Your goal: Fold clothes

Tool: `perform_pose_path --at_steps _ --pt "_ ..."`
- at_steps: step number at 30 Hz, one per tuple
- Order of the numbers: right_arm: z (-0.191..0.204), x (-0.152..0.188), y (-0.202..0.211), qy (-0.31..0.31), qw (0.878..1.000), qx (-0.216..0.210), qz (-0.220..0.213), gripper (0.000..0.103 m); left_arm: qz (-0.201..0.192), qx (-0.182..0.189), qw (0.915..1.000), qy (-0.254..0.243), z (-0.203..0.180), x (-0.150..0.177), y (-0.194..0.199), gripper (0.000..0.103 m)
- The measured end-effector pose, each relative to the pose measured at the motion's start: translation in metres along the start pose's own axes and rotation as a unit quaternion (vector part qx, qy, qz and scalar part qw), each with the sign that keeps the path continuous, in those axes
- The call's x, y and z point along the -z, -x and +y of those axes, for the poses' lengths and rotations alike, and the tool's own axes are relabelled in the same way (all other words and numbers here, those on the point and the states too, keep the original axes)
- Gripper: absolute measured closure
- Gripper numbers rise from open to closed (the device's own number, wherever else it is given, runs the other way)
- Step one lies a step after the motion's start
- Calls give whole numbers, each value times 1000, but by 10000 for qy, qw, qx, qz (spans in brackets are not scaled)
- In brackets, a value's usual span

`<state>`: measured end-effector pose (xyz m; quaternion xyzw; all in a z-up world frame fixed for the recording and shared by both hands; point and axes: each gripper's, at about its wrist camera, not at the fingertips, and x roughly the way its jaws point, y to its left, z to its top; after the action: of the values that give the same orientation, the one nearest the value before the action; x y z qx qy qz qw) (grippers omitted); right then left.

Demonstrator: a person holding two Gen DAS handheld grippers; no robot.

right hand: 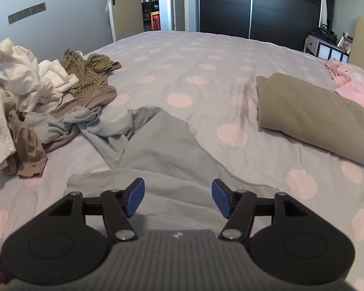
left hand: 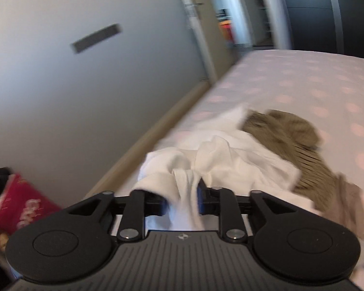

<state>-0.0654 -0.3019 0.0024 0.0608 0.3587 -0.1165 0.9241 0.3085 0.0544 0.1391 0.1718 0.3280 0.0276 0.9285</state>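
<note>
Your left gripper (left hand: 182, 200) is clenched on a white garment (left hand: 206, 155), bunched between its jaws above the bed (right hand: 206, 55). Beside the white one lies a brown striped top (left hand: 284, 131), touching it. Your right gripper (right hand: 177, 197) hangs spread wide, gripping nothing, over one grey shirt (right hand: 162, 145) laid flat. The unfolded pile (right hand: 36, 101) crowds its left sleeve. To the right sit one folded tan piece (right hand: 310, 118) and one pink garment (right hand: 354, 82). A red bag (left hand: 24, 206) sits off the bed's edge.
</note>
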Motion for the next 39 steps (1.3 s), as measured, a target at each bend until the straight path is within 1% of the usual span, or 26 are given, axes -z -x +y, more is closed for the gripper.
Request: perform_pose_path --at_steps 2,3,4,8,10,12,14,16,18,21,23,24,25,26,27,28,30,33,36,39 --pt "1 1 2 51 10000 -18 13 36 -235 154 9994 -196 -14 11 13 43" --pt "1 2 2 66 10000 -26 19 36 -350 235 9987 -288 -22 17 20 40" --pt "1 2 3 72 10000 -28 28 35 -434 358 9978 -352 -29 22 27 40" --pt "1 6 6 81 9999 -48 53 35 -625 1101 9911 -419 -57 37 55 39" --pt "1 8 7 63 9999 -101 70 35 -750 1523 9843 -478 -71 46 68 38" --pt "4 11 10 41 9997 -238 88 35 -829 1886 9768 -579 -90 56 78 37" --pt "9 15 12 56 9989 -452 141 35 -839 2264 9679 -692 -109 69 86 37" --pt "14 21 12 104 9979 -601 238 29 -793 2642 9577 -822 -132 85 93 37" --pt "20 29 9 172 9967 -704 362 25 -757 2985 9463 -982 -158 98 96 37" --pt "24 40 3 241 9950 -744 615 25 -706 3395 9291 -1290 -194 123 101 37" --pt "25 47 1 233 9938 -772 769 27 -648 3630 9165 -1550 -216 142 109 37" --pt "26 50 1 249 9933 -764 832 36 -631 3732 9100 -1689 -226 152 114 37" --pt "27 53 1 292 9928 -731 905 47 -640 3823 9035 -1826 -234 163 120 37" --pt "28 55 0 348 9922 -678 983 53 -647 3912 8967 -1967 -242 172 123 37" --pt "28 58 -1 399 9915 -613 1075 74 -648 3987 8901 -2113 -250 179 125 37" --pt "26 61 -1 432 9903 -575 1187 85 -638 4041 8844 -2249 -258 186 128 37" --pt "23 66 2 404 9886 -593 1322 91 -596 4148 8738 -2467 -270 201 132 37" --pt "21 73 10 433 9856 -703 1473 94 -463 4261 8606 -2751 -285 219 132 37" --pt "21 81 20 438 9801 -843 1742 95 -369 4301 8543 -2895 -295 227 130 37" --pt "22 89 29 535 9749 -919 1956 95 -385 4314 8527 -2922 -302 223 127 37"
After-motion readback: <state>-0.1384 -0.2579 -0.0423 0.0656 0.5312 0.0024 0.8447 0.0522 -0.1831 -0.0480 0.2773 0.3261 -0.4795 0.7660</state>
